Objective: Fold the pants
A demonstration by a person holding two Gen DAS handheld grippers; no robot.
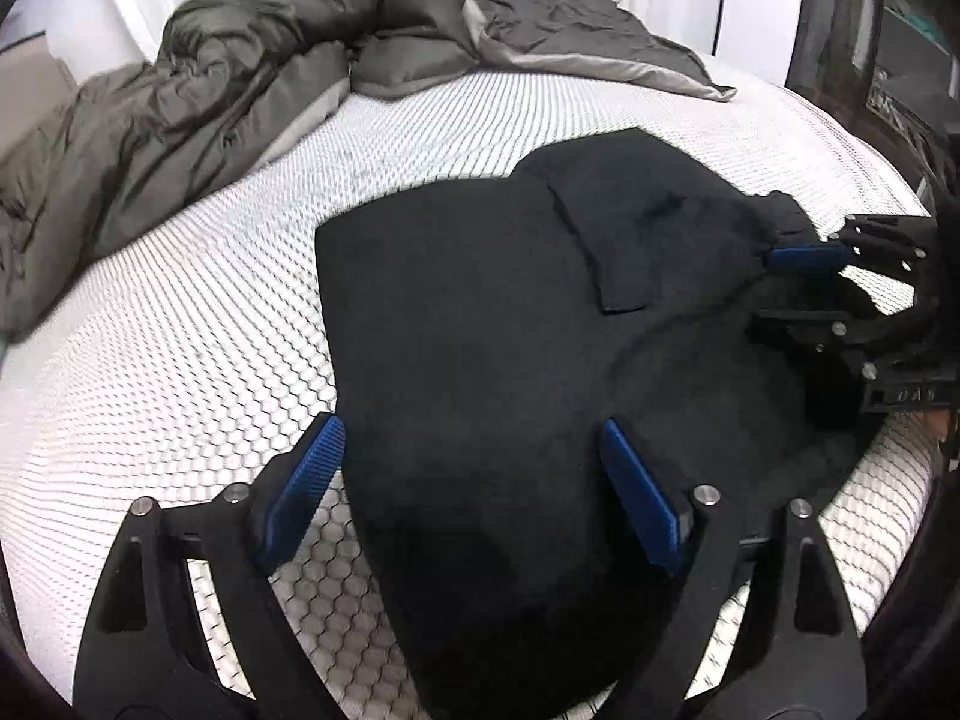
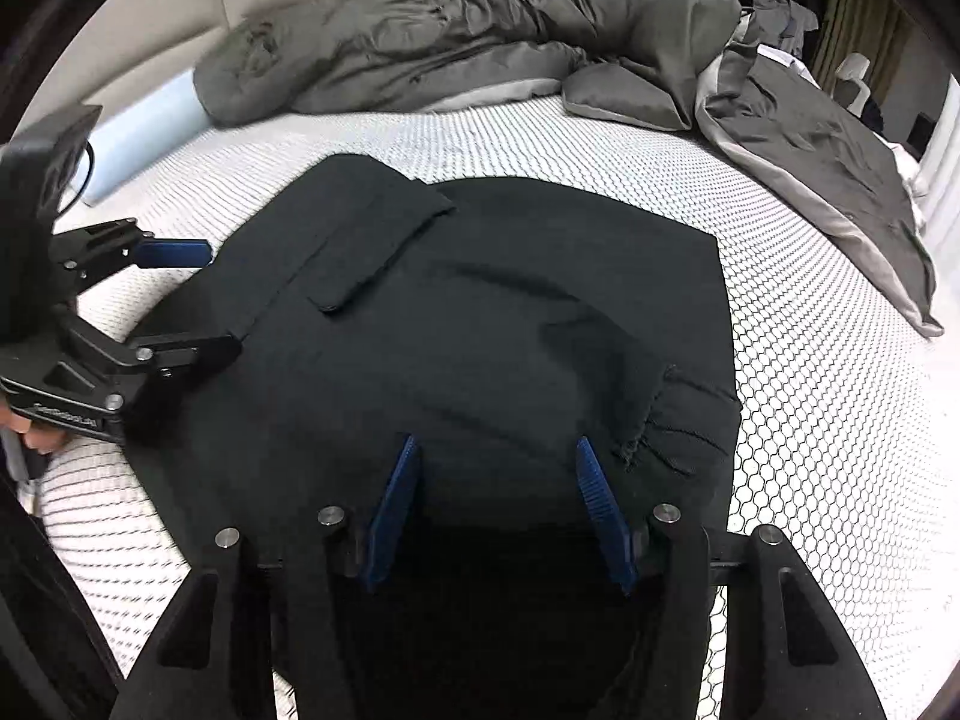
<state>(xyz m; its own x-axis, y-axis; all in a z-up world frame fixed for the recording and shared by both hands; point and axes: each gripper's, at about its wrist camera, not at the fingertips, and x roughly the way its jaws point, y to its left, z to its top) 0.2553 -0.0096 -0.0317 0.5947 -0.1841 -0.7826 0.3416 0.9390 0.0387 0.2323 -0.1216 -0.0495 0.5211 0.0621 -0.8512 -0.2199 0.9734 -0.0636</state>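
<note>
Black pants (image 1: 480,324) lie folded on the mattress (image 1: 180,312). The left gripper (image 1: 474,480) and right gripper (image 2: 495,498) both stand spread wide over the cloth, grasping nothing.

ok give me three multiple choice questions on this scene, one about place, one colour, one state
1. Where do the pants lie?
A. on the mattress
B. on a chair
C. on the floor

2. What colour are the pads of the left hand-held gripper?
A. red
B. blue
C. yellow

3. How do the jaws of the right hand-held gripper stand?
A. shut on a sock
B. spread apart
C. out of view

A: hexagon-patterned bed surface surrounds them.
B: both pads are blue.
B: a wide gap shows between the pads.
</note>
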